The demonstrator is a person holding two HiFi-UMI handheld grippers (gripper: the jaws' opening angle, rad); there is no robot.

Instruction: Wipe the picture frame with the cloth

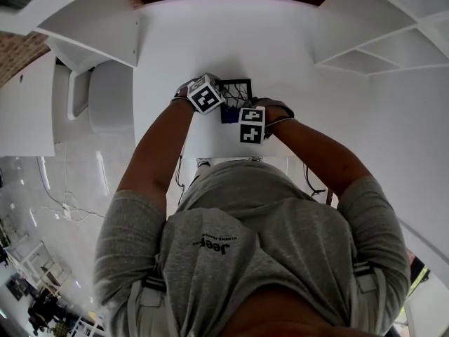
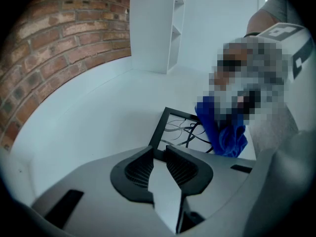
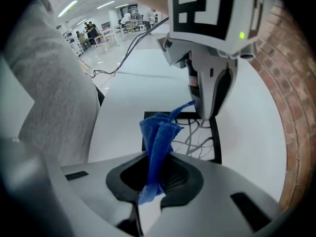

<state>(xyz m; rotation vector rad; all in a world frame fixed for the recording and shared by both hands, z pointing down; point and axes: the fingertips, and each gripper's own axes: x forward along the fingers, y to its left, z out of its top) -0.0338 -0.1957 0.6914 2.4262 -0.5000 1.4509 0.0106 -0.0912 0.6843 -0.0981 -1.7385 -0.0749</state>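
A black picture frame [image 1: 238, 88] with a line drawing lies flat on the white table [image 1: 182, 41]. My left gripper [image 2: 158, 151] is shut on the frame's near edge [image 2: 159, 132]; the right gripper view shows that gripper [image 3: 211, 85] standing over the frame's far side [image 3: 215, 144]. My right gripper [image 3: 157, 164] is shut on a blue cloth [image 3: 158, 132], whose bunched end hangs over the frame's glass. In the left gripper view the blue cloth [image 2: 222, 132] rests on the frame's right part. From the head view both grippers [image 1: 205, 95] [image 1: 252, 123] meet at the frame.
White shelf units [image 1: 372, 34] stand at the table's back right and another white shelf unit [image 1: 91, 27] at the left. A brick wall [image 2: 59, 48] runs behind the table. A white seat [image 1: 109, 93] is left of the table, with cables [image 1: 66, 206] on the floor.
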